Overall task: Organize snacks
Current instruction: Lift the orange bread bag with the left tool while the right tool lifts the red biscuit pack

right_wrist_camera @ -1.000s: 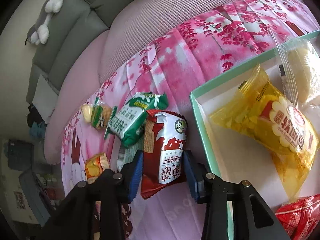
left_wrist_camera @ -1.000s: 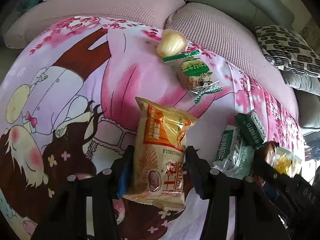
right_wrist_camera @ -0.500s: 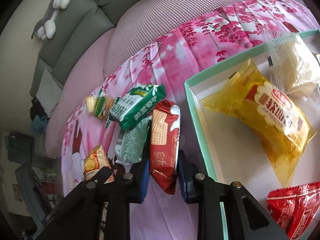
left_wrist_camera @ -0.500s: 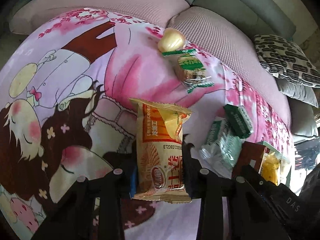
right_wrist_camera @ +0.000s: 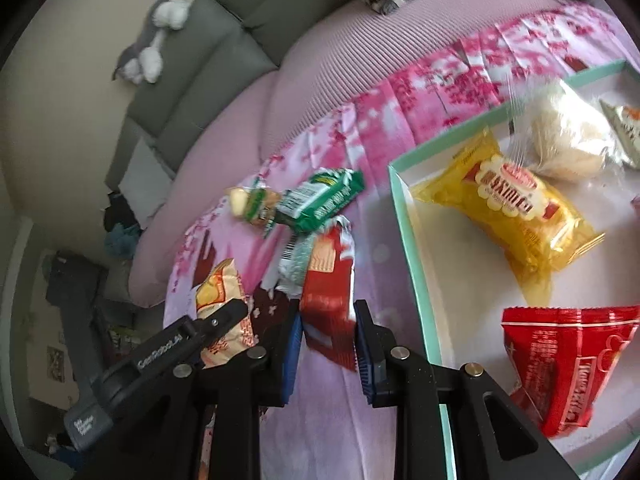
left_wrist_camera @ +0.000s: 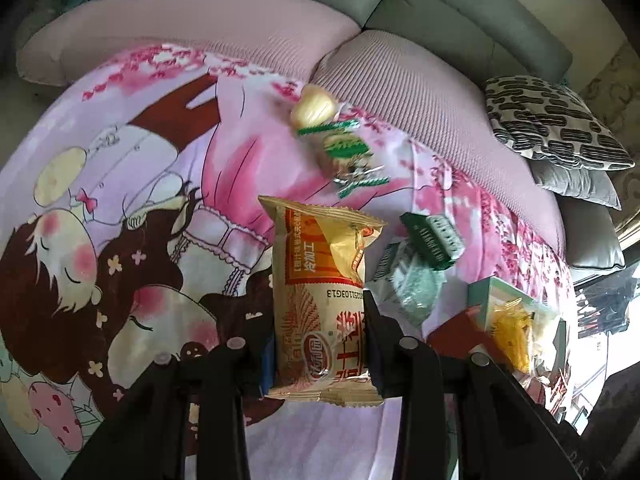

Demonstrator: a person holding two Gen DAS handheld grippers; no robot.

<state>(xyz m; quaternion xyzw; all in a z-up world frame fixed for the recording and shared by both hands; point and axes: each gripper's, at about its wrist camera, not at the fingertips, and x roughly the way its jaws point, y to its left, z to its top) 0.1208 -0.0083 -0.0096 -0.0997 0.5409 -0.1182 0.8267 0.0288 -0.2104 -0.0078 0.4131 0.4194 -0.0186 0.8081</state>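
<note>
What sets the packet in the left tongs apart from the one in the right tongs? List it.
Colour: the left packet is tan and orange; the right packet is red and white.
Size: the left packet looks wider and fuller, the right packet slimmer.
Pose: the left packet stands straight up from the left tongs; the right packet leans in the right tongs.
Shared: both are sealed snacks, gripped near the bottom.

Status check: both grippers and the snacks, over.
Left gripper shut on orange-yellow packet. Right gripper shut on red packet, beside the box. Green packets loose ahead.

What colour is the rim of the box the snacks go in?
Mint green, with a white inside; the box shows best in the right wrist view.
</note>
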